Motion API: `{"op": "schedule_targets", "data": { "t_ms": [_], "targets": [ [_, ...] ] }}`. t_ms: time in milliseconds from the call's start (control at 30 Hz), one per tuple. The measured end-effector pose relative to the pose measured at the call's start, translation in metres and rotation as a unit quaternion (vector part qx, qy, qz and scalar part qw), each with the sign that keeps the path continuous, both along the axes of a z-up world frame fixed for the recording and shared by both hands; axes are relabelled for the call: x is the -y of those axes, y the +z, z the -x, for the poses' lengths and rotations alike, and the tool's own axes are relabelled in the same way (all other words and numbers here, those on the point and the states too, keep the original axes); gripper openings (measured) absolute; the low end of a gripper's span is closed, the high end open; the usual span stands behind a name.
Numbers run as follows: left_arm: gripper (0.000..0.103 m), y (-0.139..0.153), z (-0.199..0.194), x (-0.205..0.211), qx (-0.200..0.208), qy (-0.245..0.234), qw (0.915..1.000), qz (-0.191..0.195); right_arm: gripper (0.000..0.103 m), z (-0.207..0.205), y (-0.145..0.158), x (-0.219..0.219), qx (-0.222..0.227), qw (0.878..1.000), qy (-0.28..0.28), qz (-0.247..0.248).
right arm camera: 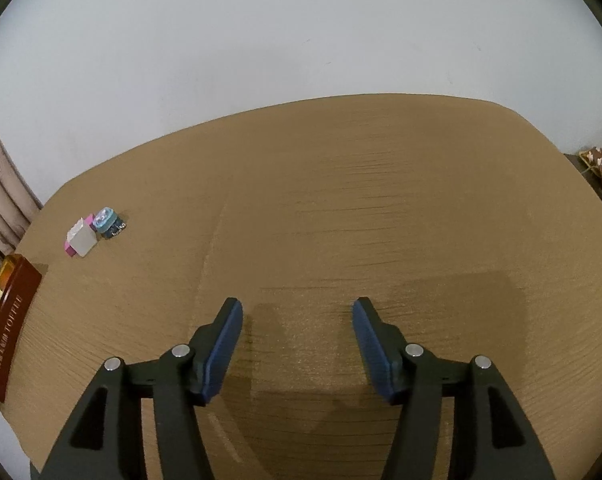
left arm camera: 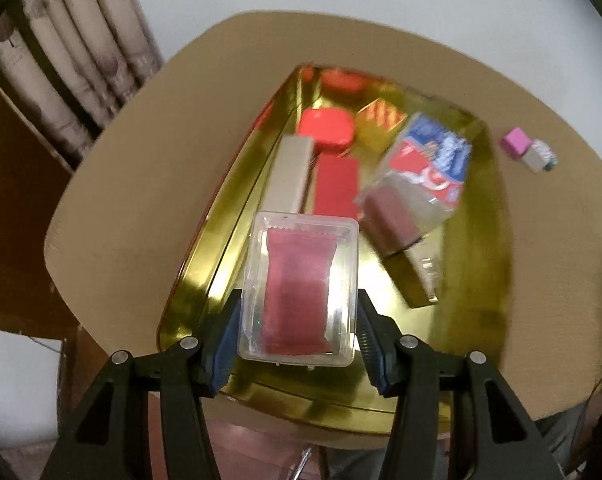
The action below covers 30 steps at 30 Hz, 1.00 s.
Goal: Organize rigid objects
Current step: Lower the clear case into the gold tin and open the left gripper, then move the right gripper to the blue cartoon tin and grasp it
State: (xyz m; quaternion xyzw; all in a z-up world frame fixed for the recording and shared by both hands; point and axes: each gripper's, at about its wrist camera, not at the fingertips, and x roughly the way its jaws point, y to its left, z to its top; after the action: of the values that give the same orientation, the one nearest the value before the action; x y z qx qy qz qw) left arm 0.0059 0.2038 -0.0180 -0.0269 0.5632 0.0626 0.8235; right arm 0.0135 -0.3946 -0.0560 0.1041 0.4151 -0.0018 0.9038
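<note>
Left gripper [left arm camera: 299, 328]: jaws clamped on the long sides of a clear plastic case [left arm camera: 301, 288], held above the gold tin [left arm camera: 221, 216]. Case judged light, stiff, slippery; side grip suits. Right gripper [right arm camera: 297, 344]: jaws wide, empty, over the table [right arm camera: 381, 200].

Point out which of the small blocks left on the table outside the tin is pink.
The pink block, the left one in the left wrist view, touching the white block.

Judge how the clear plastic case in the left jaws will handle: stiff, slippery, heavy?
The clear plastic case probably stays stiff: its walls look unbowed where the left gripper clamps them. Glossy sides may slip. Holding only a red sachet, it is likely light.
</note>
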Motion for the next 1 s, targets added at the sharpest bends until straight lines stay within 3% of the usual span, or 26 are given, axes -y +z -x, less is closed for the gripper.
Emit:
{"op": "schedule_targets", "data": {
  "t_ms": [200, 400, 567, 700, 767, 800, 867, 1000],
  "targets": [
    [0.049, -0.009, -0.001, -0.006, 0.005, -0.003, 0.9996, -0.026, 0.064, -0.006, -0.003, -0.013, -0.008, 1.0, 0.006, 0.026],
    [0.053, -0.011, 0.001, 0.007, 0.005, -0.016, 0.9961, -0.087, 0.067, -0.01, -0.006, -0.02, -0.01, 0.999, 0.011, 0.033],
    [0.072, 0.011, 0.023, 0.017, 0.047, -0.02, 0.9943, -0.094, 0.069, -0.009, -0.005, -0.02, -0.011, 0.999, 0.014, 0.034],
    [0.074, 0.042, 0.048, 0.02, 0.088, -0.002, 0.9943, -0.06, 0.069, -0.012, 0.002, -0.033, -0.016, 0.999, 0.032, 0.04],
    [0.084, 0.054, 0.062, 0.024, 0.102, 0.01, 0.9941, -0.034, 0.069, -0.017, 0.017, -0.049, -0.004, 0.998, 0.065, 0.026],
    [0.084, 0.059, 0.07, 0.028, 0.112, 0.01, 0.9936, -0.008, 0.069, -0.021, 0.024, -0.06, 0.002, 0.996, 0.086, 0.025],
    [0.084, 0.062, 0.085, 0.04, 0.128, 0.005, 0.9915, 0.023, 0.069, -0.035, 0.041, -0.098, 0.016, 0.986, 0.156, 0.051],
    [0.084, 0.057, 0.106, 0.071, 0.137, -0.009, 0.9902, 0.023, 0.069, -0.064, 0.053, -0.161, 0.024, 0.957, 0.263, 0.116]
  ]
}}
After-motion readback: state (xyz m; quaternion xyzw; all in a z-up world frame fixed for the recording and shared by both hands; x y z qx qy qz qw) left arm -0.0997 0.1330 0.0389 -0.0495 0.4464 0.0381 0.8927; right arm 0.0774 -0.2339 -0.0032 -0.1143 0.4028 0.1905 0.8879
